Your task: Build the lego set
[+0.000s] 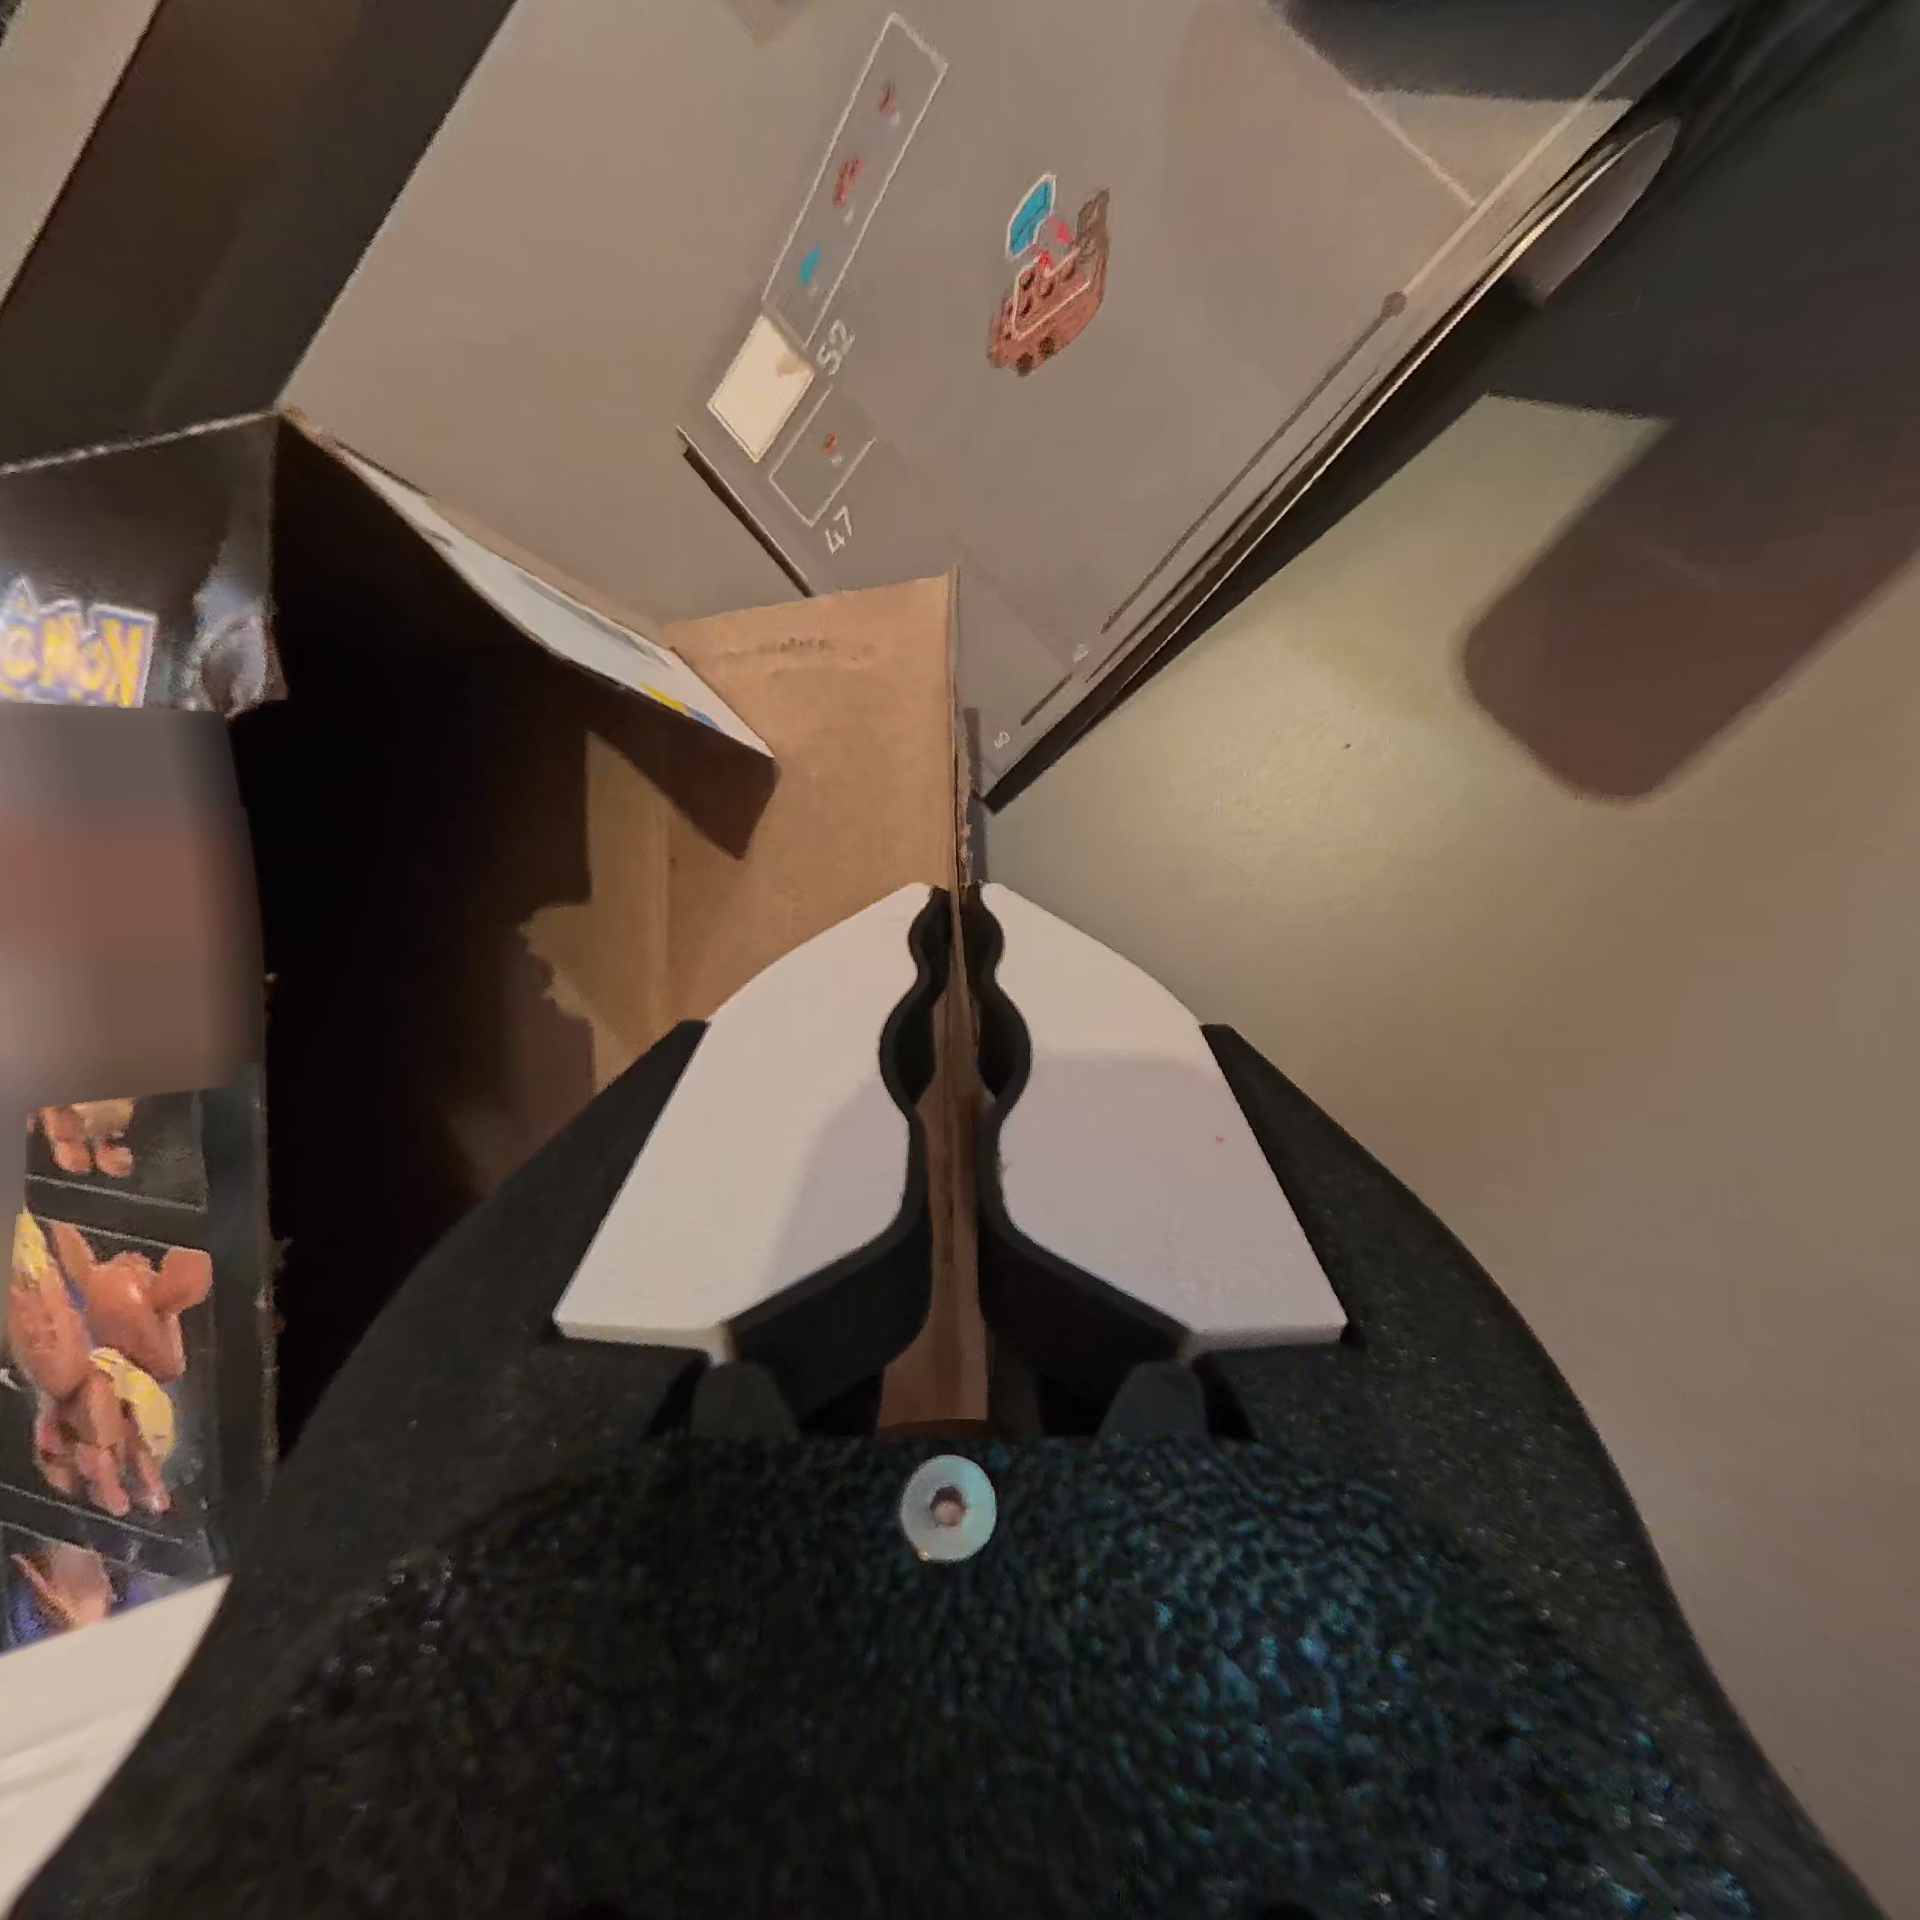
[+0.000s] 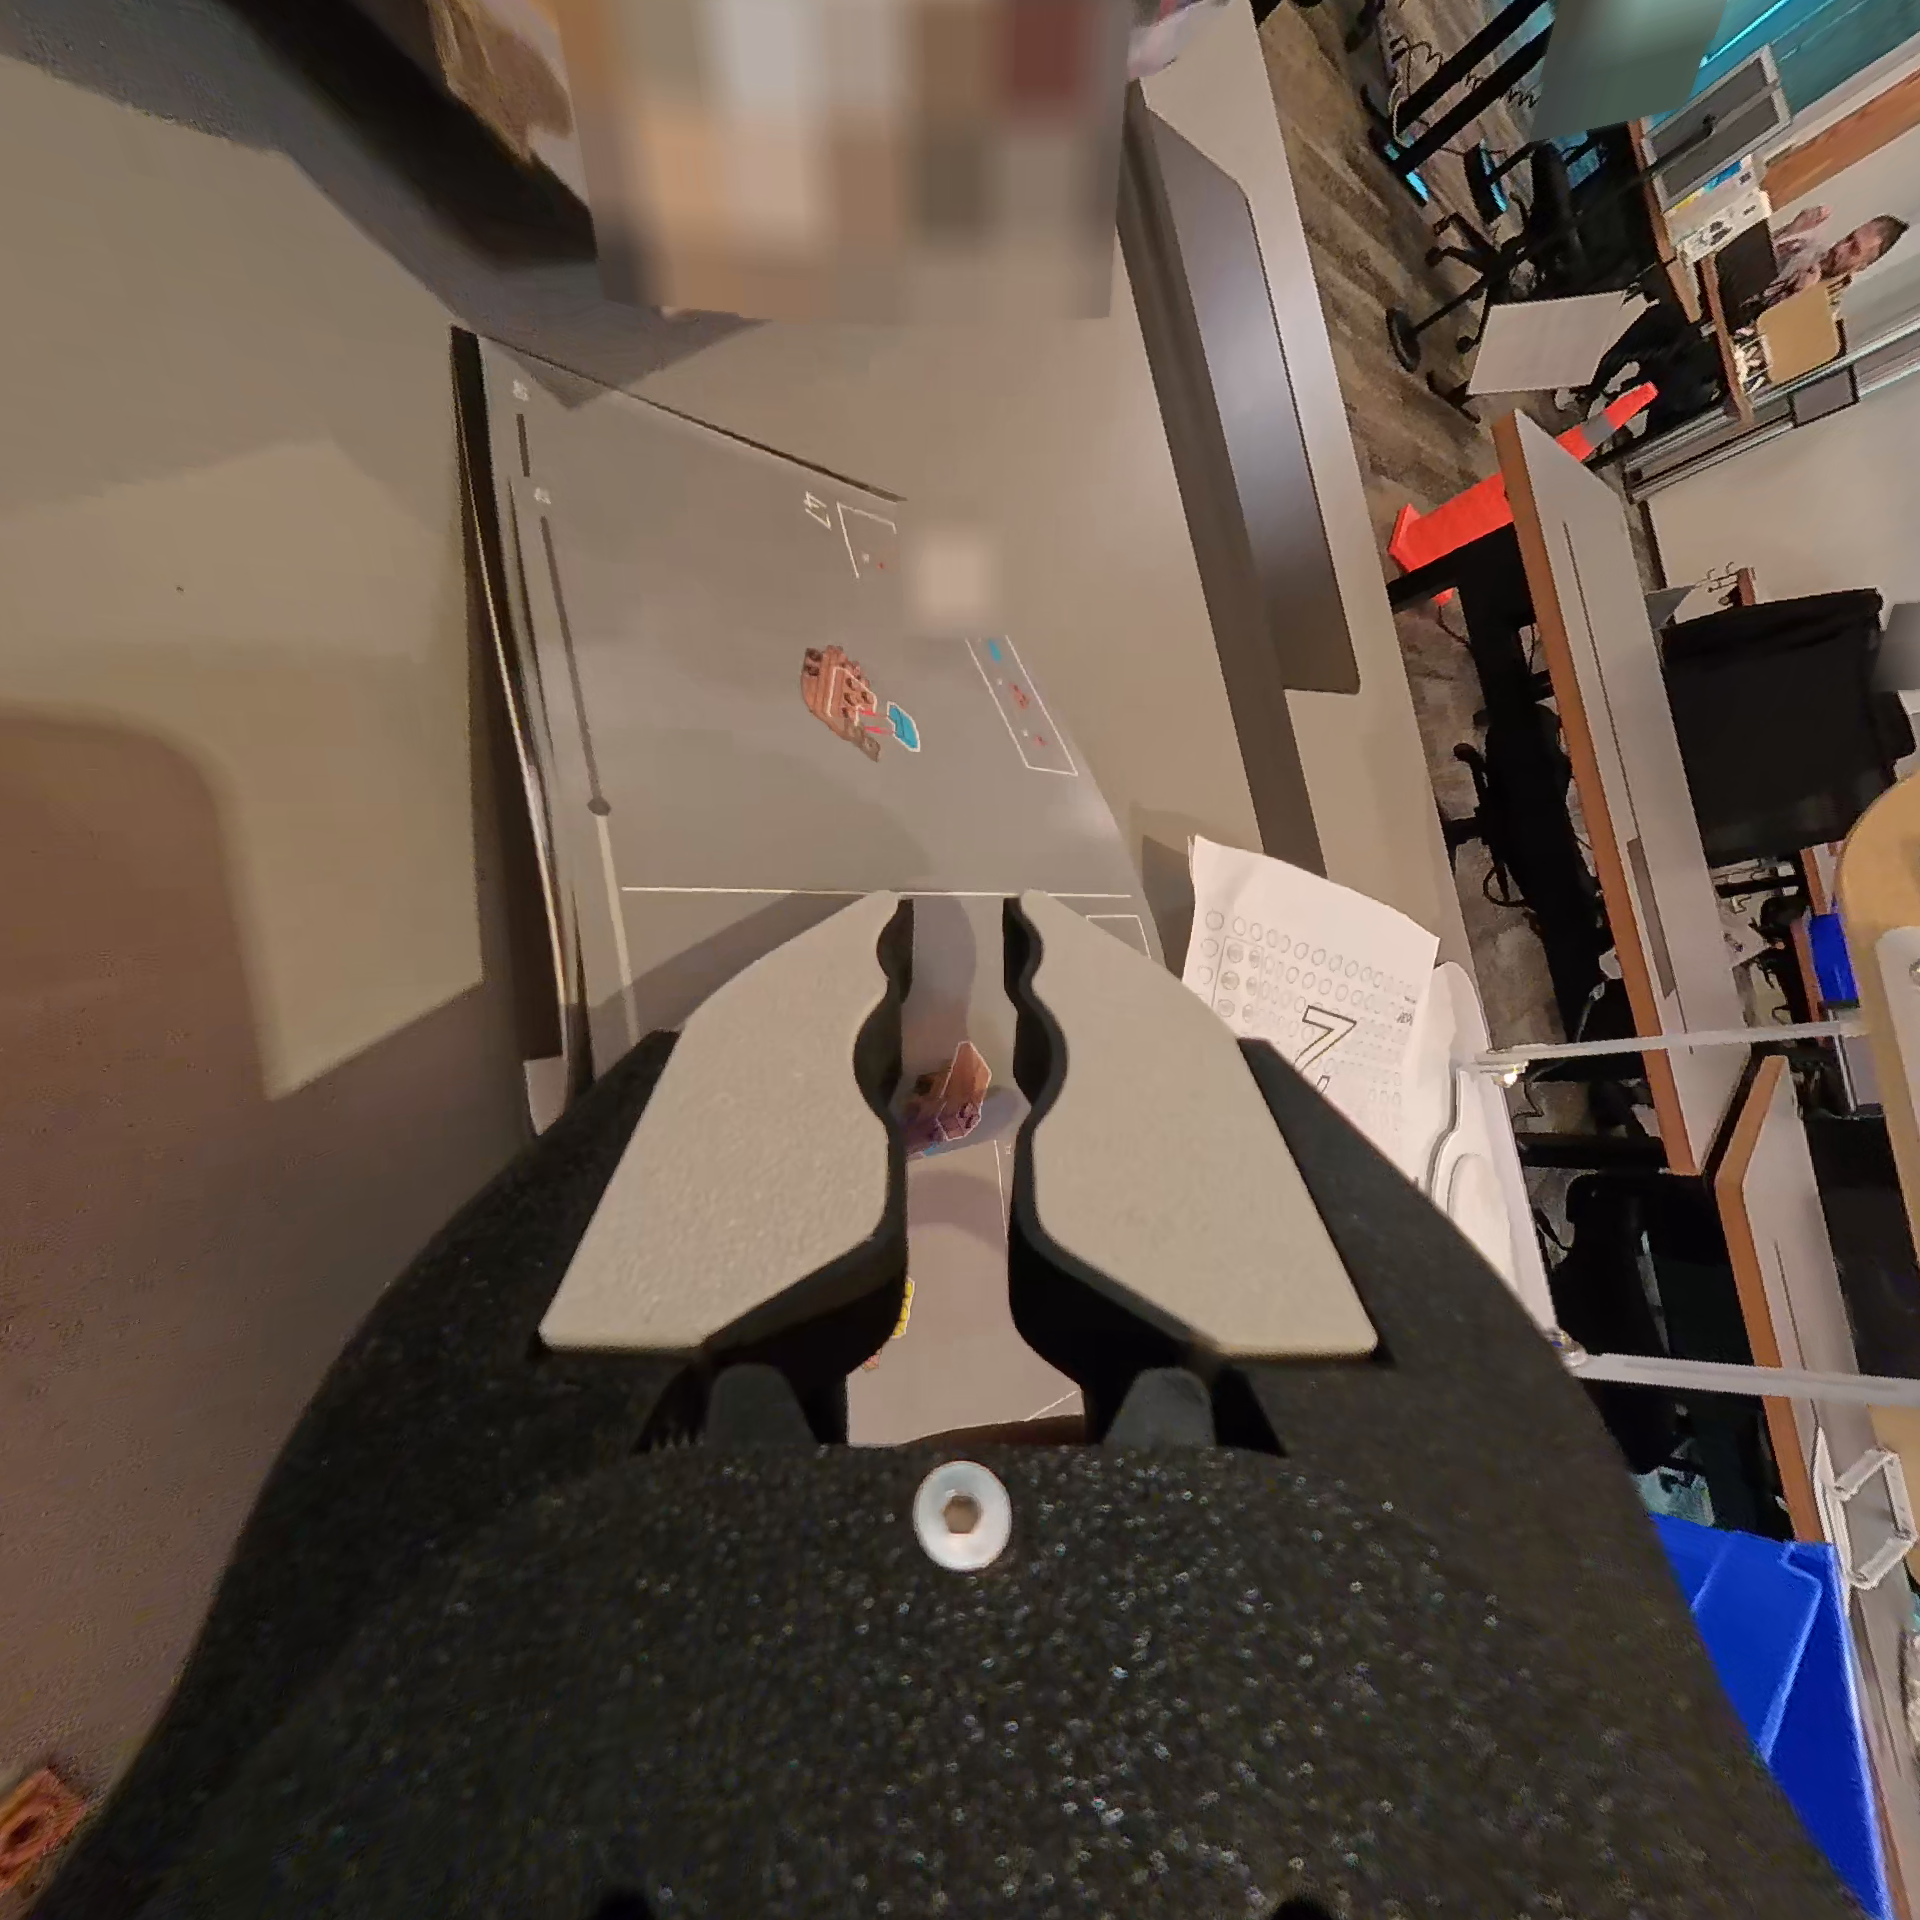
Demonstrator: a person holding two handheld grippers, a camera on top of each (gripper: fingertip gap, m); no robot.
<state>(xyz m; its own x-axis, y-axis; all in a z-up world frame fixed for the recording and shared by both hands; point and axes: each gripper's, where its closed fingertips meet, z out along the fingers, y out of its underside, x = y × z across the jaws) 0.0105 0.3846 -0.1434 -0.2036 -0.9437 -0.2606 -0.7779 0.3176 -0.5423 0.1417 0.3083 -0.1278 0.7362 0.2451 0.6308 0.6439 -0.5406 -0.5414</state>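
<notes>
In the left wrist view my left gripper (image 1: pixel 954 899) is shut on the thin edge of a brown cardboard flap (image 1: pixel 831 748), which runs upright between both pads. The flap belongs to an open printed box (image 1: pixel 125 644) on the left, dark inside. Beyond lies an open grey instruction booklet (image 1: pixel 1039 364) with drawings of brick models. In the right wrist view my right gripper (image 2: pixel 956 909) is open low over that booklet (image 2: pixel 727 644). Only the page with a printed brick picture (image 2: pixel 951 1101) shows between its fingers; nothing is pressed between the pads.
The pale table (image 1: pixel 1455 1039) carries the booklet and box. A white sheet with printed circles (image 2: pixel 1320 997) lies to the right of my right gripper. A small brown brick piece (image 2: pixel 31 1829) lies at the bottom left. A blue bin (image 2: pixel 1787 1683) and office desks stand to the right. The grippers' ends are close to 15 cm from one another. The small brown brick piece (image 2: pixel 31 1829) lies around 15 cm away from my right fingertips.
</notes>
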